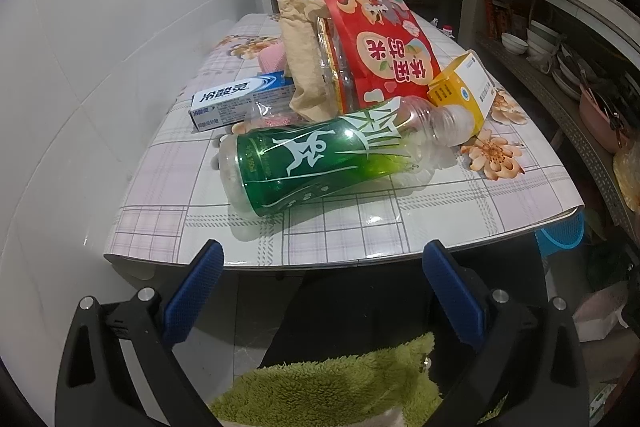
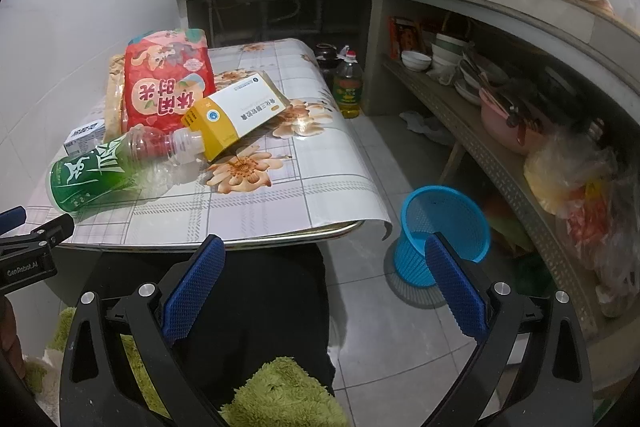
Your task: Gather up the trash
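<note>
Both tongs stand wide open and empty, short of the table's near edge: the left gripper (image 1: 322, 277) and the right gripper (image 2: 324, 275). On the floral table (image 1: 400, 227) a green bottle (image 1: 316, 157) lies on its side at 12 o'clock of the left gripper, neck touching a yellow box (image 1: 460, 87). Behind it leans a red bag (image 1: 380, 47), with a toothpaste box (image 1: 240, 99) at 11 o'clock. A blue basket (image 2: 444, 227) stands on the floor at 1 o'clock of the right gripper.

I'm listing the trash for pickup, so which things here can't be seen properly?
- Pink item, left wrist view: mostly hidden behind the toothpaste box and brown paper.
- Toothpaste box, right wrist view: only a corner shows behind the green bottle.
- Blue basket, left wrist view: cut off by the table edge.
- Basket's inside, right wrist view: partly hidden by a gripper finger.
</note>
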Demonstrator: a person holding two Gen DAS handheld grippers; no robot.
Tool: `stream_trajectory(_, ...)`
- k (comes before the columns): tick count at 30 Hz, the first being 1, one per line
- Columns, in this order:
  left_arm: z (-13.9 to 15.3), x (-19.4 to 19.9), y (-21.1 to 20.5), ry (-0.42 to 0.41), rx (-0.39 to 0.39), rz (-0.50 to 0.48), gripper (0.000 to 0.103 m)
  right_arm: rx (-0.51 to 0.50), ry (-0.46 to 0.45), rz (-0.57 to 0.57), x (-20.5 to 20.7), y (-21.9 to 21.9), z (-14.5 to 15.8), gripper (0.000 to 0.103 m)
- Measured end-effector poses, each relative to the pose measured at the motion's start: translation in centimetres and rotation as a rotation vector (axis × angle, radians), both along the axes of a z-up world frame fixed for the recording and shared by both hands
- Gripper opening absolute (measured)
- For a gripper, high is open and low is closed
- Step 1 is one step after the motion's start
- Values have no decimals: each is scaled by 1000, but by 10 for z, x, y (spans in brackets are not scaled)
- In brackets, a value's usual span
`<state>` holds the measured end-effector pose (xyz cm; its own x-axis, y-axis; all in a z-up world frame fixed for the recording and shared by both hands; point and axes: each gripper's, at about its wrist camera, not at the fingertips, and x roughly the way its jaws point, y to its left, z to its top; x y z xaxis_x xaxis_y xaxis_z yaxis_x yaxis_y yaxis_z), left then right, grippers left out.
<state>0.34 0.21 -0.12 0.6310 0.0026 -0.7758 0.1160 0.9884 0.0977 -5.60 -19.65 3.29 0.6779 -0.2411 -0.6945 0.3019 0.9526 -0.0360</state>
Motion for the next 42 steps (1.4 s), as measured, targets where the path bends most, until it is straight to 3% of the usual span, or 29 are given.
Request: stream_trajectory(42, -3, 1, 6, 7, 1, -2, 98, 4, 2, 0, 0, -2, 1, 95)
